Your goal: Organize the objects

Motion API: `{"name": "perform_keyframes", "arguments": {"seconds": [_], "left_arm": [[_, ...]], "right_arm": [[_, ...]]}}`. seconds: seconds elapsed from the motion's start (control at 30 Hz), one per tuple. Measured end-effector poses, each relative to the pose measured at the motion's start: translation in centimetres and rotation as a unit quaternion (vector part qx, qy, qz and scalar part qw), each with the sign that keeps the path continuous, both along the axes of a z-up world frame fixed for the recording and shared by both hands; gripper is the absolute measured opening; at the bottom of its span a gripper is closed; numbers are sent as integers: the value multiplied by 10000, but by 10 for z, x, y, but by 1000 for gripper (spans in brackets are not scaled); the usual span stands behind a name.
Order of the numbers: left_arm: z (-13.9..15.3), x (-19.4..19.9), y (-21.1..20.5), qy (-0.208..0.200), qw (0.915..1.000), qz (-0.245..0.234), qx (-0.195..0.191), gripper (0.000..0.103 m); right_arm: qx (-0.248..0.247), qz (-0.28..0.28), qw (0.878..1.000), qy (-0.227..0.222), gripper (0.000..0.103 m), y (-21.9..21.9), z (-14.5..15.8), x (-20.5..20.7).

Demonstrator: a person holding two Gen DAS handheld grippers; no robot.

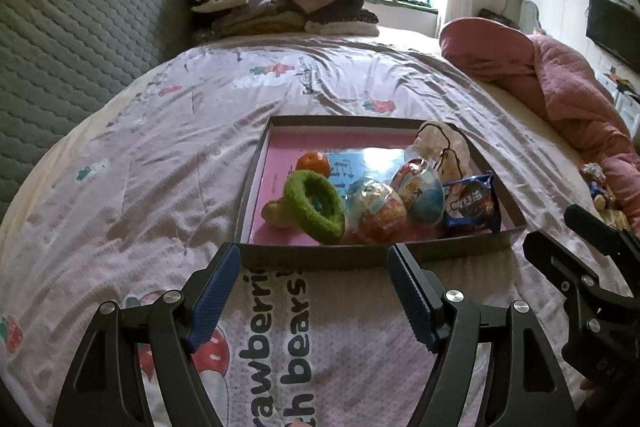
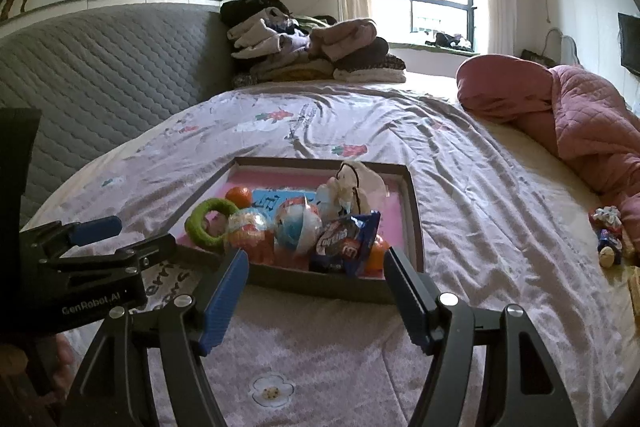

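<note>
Both the left gripper (image 1: 314, 257) and right gripper (image 2: 316, 263), jaws wide and empty, face the filled tray (image 1: 360, 259) at twelve o'clock; next likely gathering the loose snacks (image 2: 608, 235) at three o'clock.

Folded clothes (image 1: 280, 3) heap beside the grey headboard (image 1: 80, 43); a pink quilt (image 1: 560, 87) lies bunched nearby.

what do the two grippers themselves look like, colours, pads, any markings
Both are matte black metal. The left gripper and right gripper each have two angled, cut-out arms with silver pivot bolts, ending in fingers faced with blue ribbed pads. The right wrist view shows white "GenRobot.AI" lettering on the left gripper's body. No cables or sleeves show.
</note>
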State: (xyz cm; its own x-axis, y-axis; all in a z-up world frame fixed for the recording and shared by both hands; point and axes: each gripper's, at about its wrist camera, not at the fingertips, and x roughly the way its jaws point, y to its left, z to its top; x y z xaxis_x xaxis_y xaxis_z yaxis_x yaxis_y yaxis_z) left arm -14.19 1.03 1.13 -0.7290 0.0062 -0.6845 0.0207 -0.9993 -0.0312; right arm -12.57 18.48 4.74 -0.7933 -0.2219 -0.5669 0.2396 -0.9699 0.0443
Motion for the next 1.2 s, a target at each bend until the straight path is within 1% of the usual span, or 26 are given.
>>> {"name": "perform_keyframes", "arguments": {"seconds": [0.5,1.2], "left_arm": [[-31,1,-1,-225,9997,60,32,77],[-50,4,1,-367,9993,-42,30,77]], "right_arm": [[33,-25,9997,-252,70,3,-26,1],[16,-10,9986,-519,70,4,-46,1]]}}
